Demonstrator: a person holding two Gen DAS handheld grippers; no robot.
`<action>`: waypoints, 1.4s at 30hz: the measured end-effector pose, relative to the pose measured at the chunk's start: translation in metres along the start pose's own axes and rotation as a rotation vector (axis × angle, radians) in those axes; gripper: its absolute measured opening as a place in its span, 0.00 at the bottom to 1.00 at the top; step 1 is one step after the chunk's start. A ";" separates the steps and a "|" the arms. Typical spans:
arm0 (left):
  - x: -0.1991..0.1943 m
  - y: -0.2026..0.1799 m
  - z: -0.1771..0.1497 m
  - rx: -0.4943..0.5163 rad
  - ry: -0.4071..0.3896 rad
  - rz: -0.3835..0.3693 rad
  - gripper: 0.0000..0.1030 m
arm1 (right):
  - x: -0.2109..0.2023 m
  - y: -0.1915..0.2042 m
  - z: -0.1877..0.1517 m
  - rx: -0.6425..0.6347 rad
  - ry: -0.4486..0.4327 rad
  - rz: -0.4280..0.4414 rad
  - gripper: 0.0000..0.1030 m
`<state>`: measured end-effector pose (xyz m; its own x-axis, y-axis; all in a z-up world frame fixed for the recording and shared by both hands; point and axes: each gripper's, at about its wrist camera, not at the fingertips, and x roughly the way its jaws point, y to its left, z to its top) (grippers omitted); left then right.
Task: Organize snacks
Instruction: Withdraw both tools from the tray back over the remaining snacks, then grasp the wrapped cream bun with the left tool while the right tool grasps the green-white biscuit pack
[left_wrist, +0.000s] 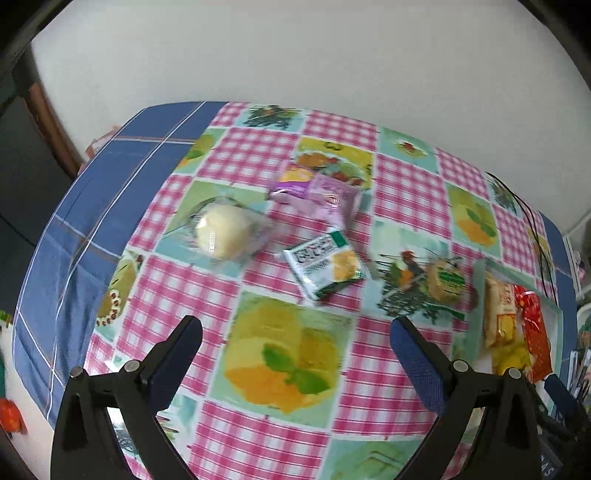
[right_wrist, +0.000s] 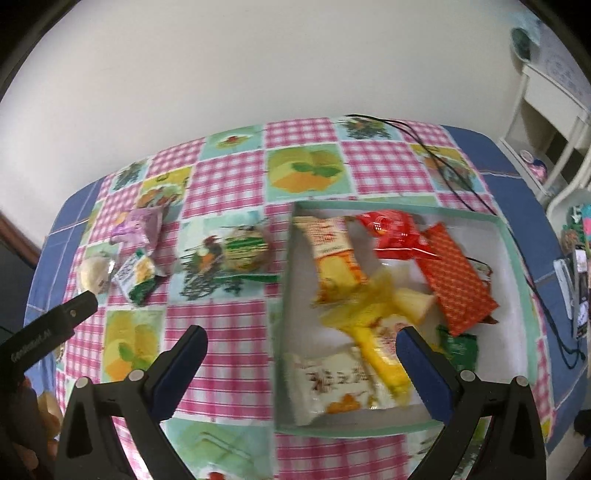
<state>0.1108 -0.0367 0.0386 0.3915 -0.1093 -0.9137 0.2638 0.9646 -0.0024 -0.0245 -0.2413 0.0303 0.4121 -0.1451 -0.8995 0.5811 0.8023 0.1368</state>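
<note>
Left wrist view, my left gripper spread wide above the checked tablecloth, my right gripper likewise parted, poised over the snack box.

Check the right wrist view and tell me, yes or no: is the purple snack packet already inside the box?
No, the purple packet lies on the tablecloth, left of the box.
</note>
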 end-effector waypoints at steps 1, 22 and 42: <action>0.001 0.005 0.001 -0.010 0.003 0.001 0.98 | 0.001 0.005 0.000 -0.007 -0.001 0.010 1.00; 0.031 0.055 0.040 -0.014 0.040 -0.025 0.98 | 0.040 0.088 0.016 -0.101 0.010 0.184 1.00; 0.082 0.078 0.069 -0.071 0.048 -0.059 0.98 | 0.117 0.172 0.019 -0.313 0.041 0.184 1.00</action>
<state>0.2248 0.0134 -0.0087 0.3342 -0.1570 -0.9293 0.2217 0.9715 -0.0844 0.1366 -0.1315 -0.0435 0.4574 0.0363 -0.8885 0.2547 0.9520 0.1700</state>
